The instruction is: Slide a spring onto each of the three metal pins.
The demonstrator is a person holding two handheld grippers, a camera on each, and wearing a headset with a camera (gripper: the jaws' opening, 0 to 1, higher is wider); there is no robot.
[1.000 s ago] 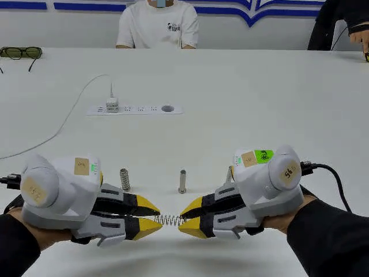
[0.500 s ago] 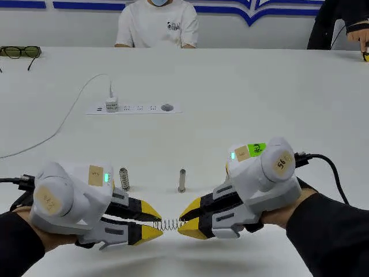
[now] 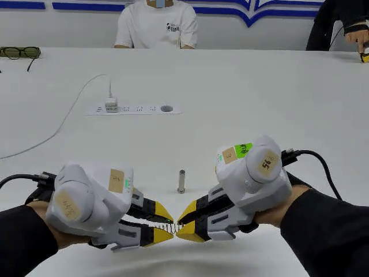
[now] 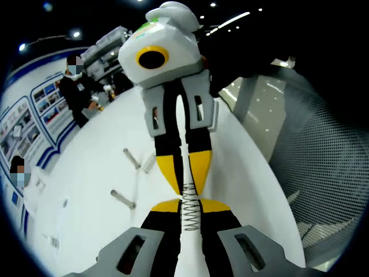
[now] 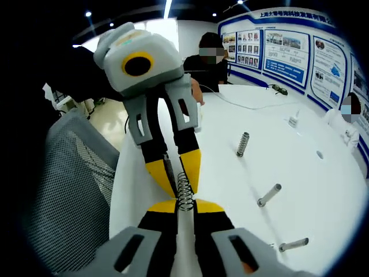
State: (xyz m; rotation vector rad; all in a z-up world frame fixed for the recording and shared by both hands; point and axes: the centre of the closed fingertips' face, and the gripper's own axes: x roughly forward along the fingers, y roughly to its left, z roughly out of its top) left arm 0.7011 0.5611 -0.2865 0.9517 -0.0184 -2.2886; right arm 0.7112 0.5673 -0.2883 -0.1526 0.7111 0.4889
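Metal spring horizontal, bridging left gripper, right gripper.

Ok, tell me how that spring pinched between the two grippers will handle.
The spring is thin open coil wire, so likely light and bendy. It's pinched endwise between the left gripper and right gripper, so it may pop out if either loosens. Being round, it would probably roll on the table.

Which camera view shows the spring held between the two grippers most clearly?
The left gripper view: the spring lies in the centre, its coils distinct along its length. The right gripper view also shows it, shorter and at a slant. In the head view it is only a tiny glimpse.
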